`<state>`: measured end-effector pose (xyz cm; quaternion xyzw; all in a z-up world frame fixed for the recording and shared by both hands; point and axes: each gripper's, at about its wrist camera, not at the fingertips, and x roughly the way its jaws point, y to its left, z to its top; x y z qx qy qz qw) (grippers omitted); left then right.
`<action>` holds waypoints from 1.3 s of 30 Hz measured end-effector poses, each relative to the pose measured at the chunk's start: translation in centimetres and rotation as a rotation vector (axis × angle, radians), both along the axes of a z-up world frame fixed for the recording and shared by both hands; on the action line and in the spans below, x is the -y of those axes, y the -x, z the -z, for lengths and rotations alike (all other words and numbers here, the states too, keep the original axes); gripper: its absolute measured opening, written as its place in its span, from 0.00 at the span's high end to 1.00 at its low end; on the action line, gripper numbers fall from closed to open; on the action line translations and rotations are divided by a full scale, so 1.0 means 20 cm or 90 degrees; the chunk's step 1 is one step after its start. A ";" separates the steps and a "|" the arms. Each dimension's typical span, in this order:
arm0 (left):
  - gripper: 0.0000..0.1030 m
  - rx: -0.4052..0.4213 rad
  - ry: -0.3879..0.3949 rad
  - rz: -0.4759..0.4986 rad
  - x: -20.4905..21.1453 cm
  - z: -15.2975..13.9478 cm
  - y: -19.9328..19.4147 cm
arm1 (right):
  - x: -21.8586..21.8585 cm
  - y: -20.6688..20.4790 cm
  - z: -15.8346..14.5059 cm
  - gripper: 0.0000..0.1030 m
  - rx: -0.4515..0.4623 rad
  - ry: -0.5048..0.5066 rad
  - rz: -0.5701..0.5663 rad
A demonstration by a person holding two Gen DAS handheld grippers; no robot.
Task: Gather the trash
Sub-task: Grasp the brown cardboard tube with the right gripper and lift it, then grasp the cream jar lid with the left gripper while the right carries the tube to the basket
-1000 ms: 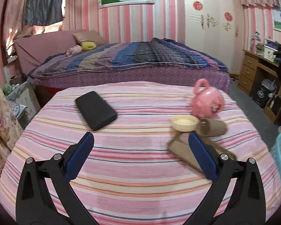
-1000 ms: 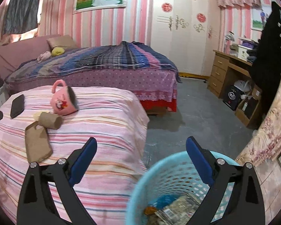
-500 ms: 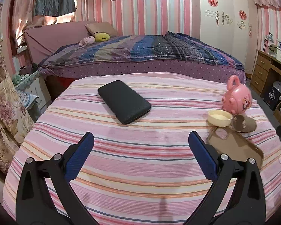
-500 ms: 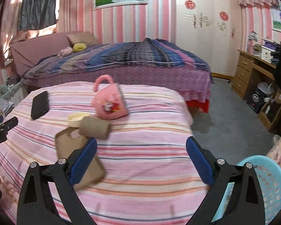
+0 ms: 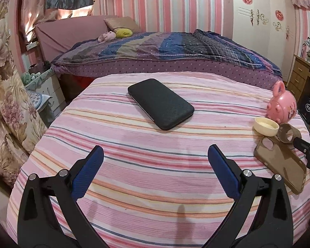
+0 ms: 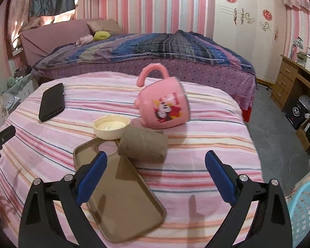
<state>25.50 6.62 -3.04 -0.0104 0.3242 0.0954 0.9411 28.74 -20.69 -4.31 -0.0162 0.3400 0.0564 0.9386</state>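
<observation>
A brown cardboard tube (image 6: 143,146) lies on the pink striped table (image 6: 206,128), beside a cream lid (image 6: 110,126) and a translucent brown phone case (image 6: 122,198). My right gripper (image 6: 154,175) is open and empty, a little in front of the tube, its left finger over the case. My left gripper (image 5: 155,170) is open and empty over bare cloth; the tube (image 5: 289,133), lid (image 5: 266,126) and case (image 5: 283,163) lie far to its right. The blue trash basket (image 6: 305,212) stands at the lower right.
A black phone (image 5: 161,103) lies on the table's far left part. A pink mug (image 6: 165,105) lies on its side behind the tube. A bed (image 5: 165,51) stands behind the table, a wooden desk (image 6: 295,82) at the right.
My right gripper swung left from above the basket to the table, now facing the tube and case. My left gripper moved left, so the phone sits nearer centre.
</observation>
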 end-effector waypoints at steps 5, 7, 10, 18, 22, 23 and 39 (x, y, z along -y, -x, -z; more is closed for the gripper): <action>0.05 -0.001 0.009 0.008 0.03 0.01 -0.02 | 0.00 -0.05 0.04 0.26 -0.035 -0.043 -0.019; 0.05 -0.004 -0.010 0.016 0.07 0.01 -0.02 | 0.00 -0.05 0.05 0.43 -0.043 -0.055 -0.020; 0.05 -0.007 -0.025 0.028 0.13 0.02 -0.02 | 0.01 -0.02 0.03 0.47 -0.030 -0.056 -0.021; 0.05 -0.013 0.010 0.071 0.32 0.01 -0.03 | 0.11 0.13 -0.06 0.48 0.008 -0.019 -0.022; 0.05 -0.026 0.030 0.101 0.47 0.01 -0.07 | 0.19 0.19 -0.11 0.48 0.021 -0.024 -0.017; 0.05 -0.028 0.028 0.106 0.50 0.01 -0.08 | 0.22 0.21 -0.13 0.48 0.028 -0.020 -0.014; 0.16 -0.105 0.031 0.176 0.90 0.14 -0.46 | 0.67 0.28 -0.21 0.48 0.040 -0.037 0.066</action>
